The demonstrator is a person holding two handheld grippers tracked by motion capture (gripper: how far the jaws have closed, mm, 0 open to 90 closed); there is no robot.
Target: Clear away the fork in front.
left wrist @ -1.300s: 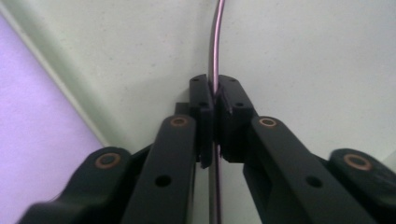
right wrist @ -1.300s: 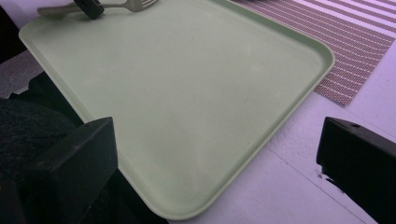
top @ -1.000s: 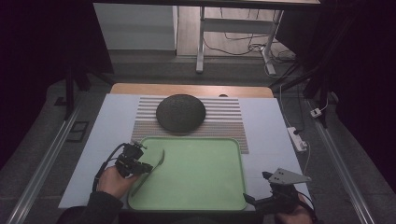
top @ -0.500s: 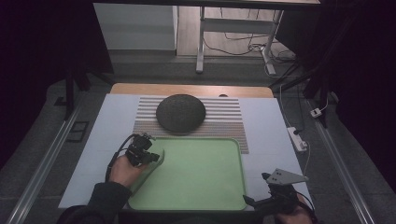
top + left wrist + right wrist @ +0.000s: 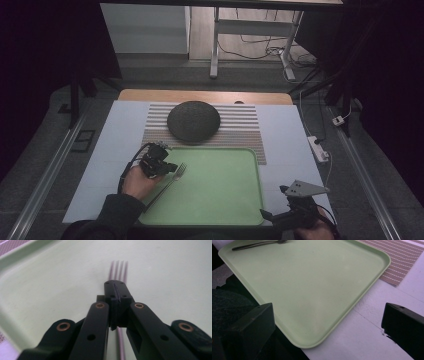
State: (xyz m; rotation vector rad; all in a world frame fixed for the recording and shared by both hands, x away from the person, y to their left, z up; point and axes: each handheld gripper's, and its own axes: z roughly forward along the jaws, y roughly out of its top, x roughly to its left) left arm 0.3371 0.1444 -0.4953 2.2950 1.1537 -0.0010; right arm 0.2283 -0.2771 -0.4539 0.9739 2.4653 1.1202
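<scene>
Fork (image 5: pixel 172 177): it lies slantwise over the left part of the green tray (image 5: pixel 220 200), tines toward the tray's far edge, handle running back toward the tray's near left corner. In your right gripper view the same fork (image 5: pixel 258 244) sits at the tray's far end, along its edge.

Left gripper (image 5: pixel 167 167): you hold it over the tray's left side, just inside the left rim. Its jaws are pressed together on the fork; in the left gripper view the pads meet around the neck, with the four tines (image 5: pixel 118 268) showing past the tips and the handle running back beneath them. The jaws have just been closing, with the fork between them.

Right gripper (image 5: pixel 272 217): you hold it off the tray's near right corner, over the white table cover (image 5: pixel 295 145). Its jaws stand wide apart with nothing between them; your right gripper view looks across the tray (image 5: pixel 312 290) from that corner.

Dark round plate (image 5: pixel 193 120): it sits beyond the tray's far edge, on the striped mat (image 5: pixel 240 130), well apart from the fork.

Striped mat: it lies against the tray's far side and runs under the tray's far right corner.
</scene>
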